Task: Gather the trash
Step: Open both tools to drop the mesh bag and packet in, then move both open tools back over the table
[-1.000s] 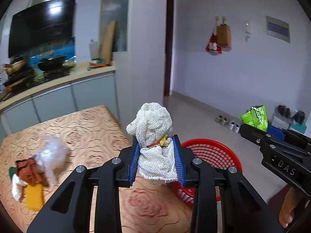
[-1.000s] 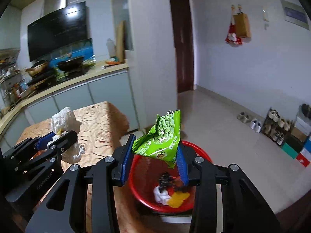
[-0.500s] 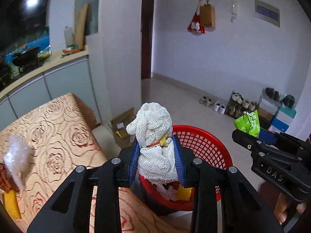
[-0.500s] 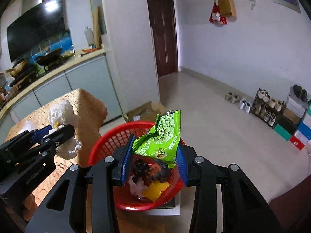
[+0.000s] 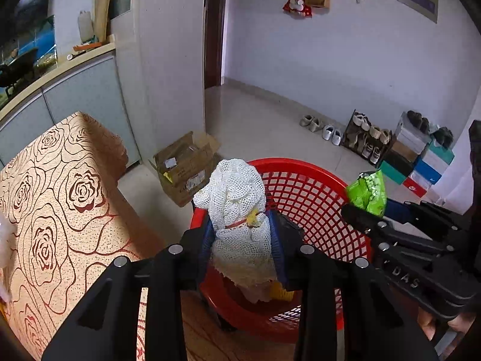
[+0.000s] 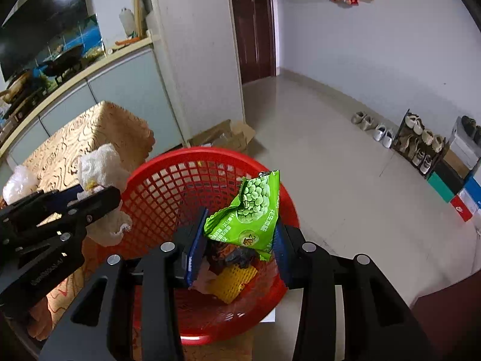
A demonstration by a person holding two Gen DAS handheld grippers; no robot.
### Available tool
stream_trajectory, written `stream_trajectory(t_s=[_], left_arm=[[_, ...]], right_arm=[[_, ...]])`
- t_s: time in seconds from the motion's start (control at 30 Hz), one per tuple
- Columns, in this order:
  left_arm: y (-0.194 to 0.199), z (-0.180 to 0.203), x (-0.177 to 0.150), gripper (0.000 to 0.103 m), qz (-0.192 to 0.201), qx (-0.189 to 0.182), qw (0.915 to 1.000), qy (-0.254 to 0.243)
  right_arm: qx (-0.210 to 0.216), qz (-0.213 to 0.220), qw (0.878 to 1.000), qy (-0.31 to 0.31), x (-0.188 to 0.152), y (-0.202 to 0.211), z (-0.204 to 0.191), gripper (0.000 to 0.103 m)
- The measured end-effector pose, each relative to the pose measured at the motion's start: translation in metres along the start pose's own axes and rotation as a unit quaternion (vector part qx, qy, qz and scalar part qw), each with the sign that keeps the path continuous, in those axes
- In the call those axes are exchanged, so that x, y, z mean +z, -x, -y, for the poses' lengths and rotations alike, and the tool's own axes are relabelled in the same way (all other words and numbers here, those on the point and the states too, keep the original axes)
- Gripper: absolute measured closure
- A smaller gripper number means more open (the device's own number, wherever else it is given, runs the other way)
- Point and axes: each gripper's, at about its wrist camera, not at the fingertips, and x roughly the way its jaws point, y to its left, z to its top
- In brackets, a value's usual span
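White mesh net bundle [image 5: 237, 210] clamped in the left gripper [image 5: 240, 240], hanging over the near rim of the round red plastic lattice basket [image 5: 312, 198]. Crumpled green pea-snack packet [image 6: 252, 210] pinched in the right gripper [image 6: 237, 240], right above the basket's middle. Inside: yellow foam netting [image 6: 231, 279], dark scraps, prob. wrappers. Rose-pattern tablecloth [image 5: 54, 198] to the left w/ a clear plastic wad [image 6: 18, 180] on it.
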Motion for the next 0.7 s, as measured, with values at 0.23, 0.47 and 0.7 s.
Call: stream_trajectory(t_s=[0.23,0.47,0.7], left_arm=[[-0.003,-0.003,0.001,0.06,-0.001,-0.016,0.9999,-0.007],[0.003,-0.006,0.003,0.047,0.006,-0.024,0.9997,-0.003],[0.02,-0.019,0.003,0.043,0.023,-0.012,0.9996,0.014]], right_arm=[[0.008,-0.014,1.0,-0.007,0.001,-0.012,0.0,0.055],[0.015,-0.021,1.0,-0.012,-0.001,-0.015,0.001,0.051],[0.015,-0.012,1.0,-0.015,0.0,-0.005,-0.002,0.051]])
